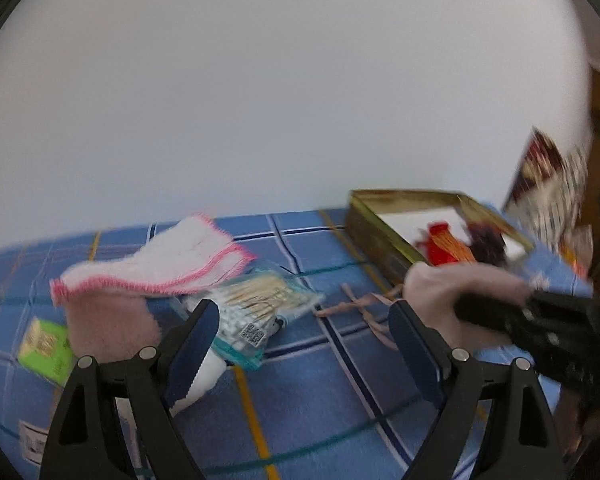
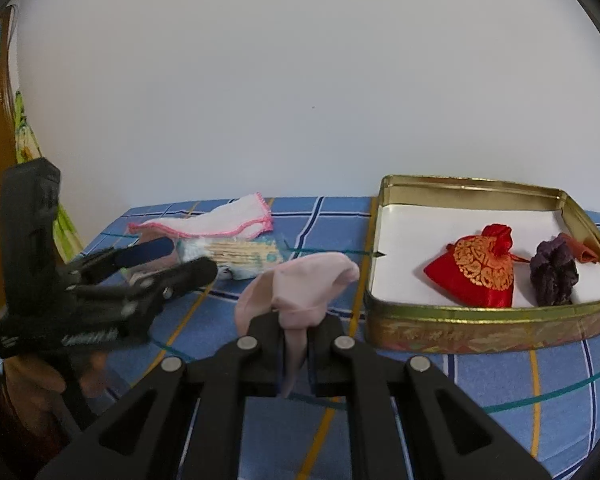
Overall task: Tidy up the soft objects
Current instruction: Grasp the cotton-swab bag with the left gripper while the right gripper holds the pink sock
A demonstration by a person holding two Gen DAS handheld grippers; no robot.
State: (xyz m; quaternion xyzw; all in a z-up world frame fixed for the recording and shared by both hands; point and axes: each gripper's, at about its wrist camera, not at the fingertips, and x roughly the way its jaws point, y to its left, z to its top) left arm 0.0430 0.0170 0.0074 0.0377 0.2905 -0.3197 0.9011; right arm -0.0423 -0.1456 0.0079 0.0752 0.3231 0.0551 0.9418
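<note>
My right gripper point(image 2: 294, 332) is shut on a pale pink cloth pouch point(image 2: 300, 292), held above the blue checked tablecloth just left of the gold tin point(image 2: 480, 314). The tin holds a red embroidered pouch point(image 2: 476, 276) and a dark purple scrunchie point(image 2: 554, 276). My left gripper point(image 1: 300, 344) is open and empty, over a bag of cotton swabs point(image 1: 256, 304). A white cloth with pink edging point(image 1: 160, 264) lies behind it, over a pink fuzzy item point(image 1: 108, 320). In the left wrist view the pink pouch point(image 1: 460, 280) and the right gripper's body show at the right.
The tin's lid point(image 1: 548, 184) stands tilted behind the tin point(image 1: 380, 232). A green packet point(image 1: 46, 348) lies at the left. A pink string point(image 1: 364, 308) lies on the cloth. A white wall runs behind the table.
</note>
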